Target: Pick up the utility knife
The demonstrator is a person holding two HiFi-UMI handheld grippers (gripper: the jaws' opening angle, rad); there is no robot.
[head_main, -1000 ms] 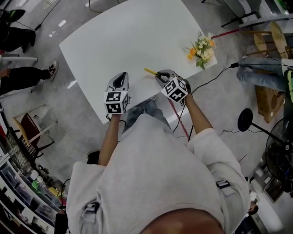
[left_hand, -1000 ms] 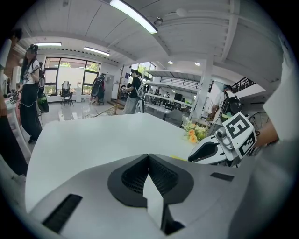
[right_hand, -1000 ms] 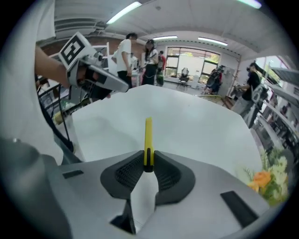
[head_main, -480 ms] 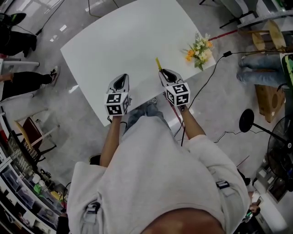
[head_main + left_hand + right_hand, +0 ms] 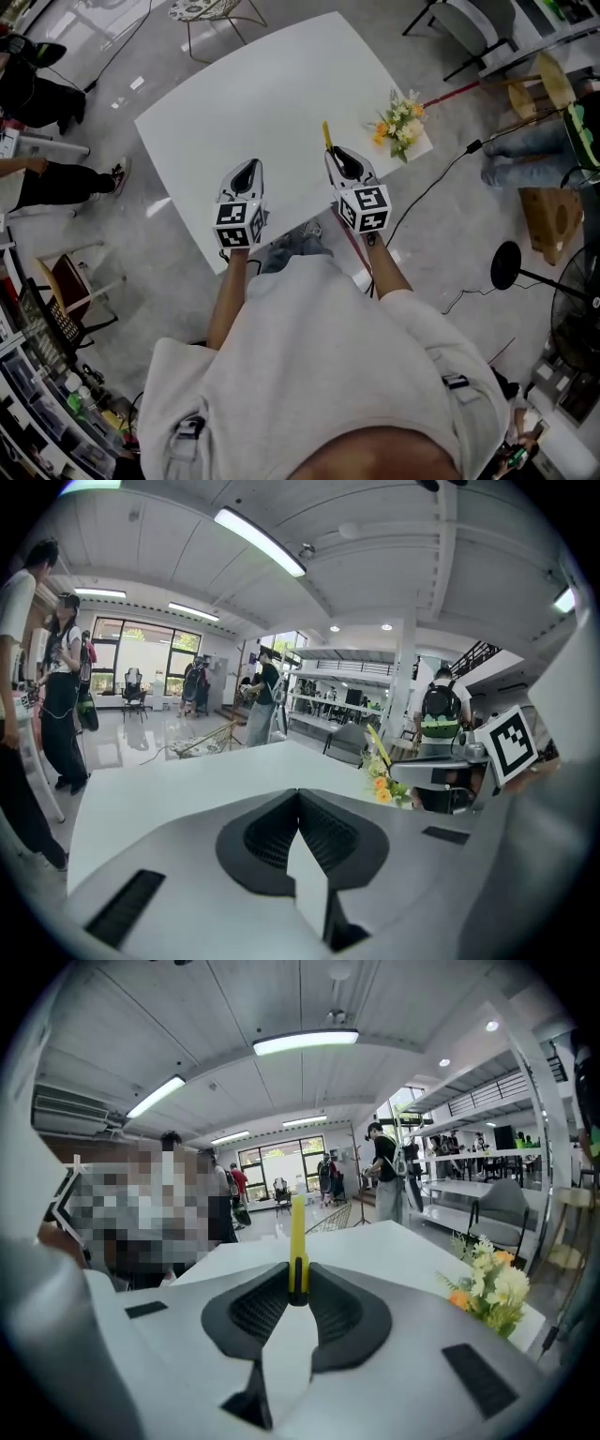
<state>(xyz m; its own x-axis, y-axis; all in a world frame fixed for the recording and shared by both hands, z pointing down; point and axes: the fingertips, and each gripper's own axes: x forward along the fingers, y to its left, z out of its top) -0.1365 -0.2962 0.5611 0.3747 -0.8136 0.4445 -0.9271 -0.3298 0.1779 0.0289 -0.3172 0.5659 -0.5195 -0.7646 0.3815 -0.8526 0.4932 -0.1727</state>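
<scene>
Jaws of my right gripper [image 5: 298, 1283] pinch the yellow utility knife [image 5: 297, 1237] by one end, and its length sticks out ahead of them. Those of my left gripper [image 5: 298, 797] are pressed together with nothing between. In the head view the knife shows just above the right gripper, right of centre, over the white counter [image 5: 272, 84]. It looks clear of the surface, so I judge the pick-up essentially done, needing only a steady hold. No container is visible on the counter. The flower bunch [image 5: 398, 120] sits at its right edge, and I cannot tell what, if anything, holds it.
</scene>
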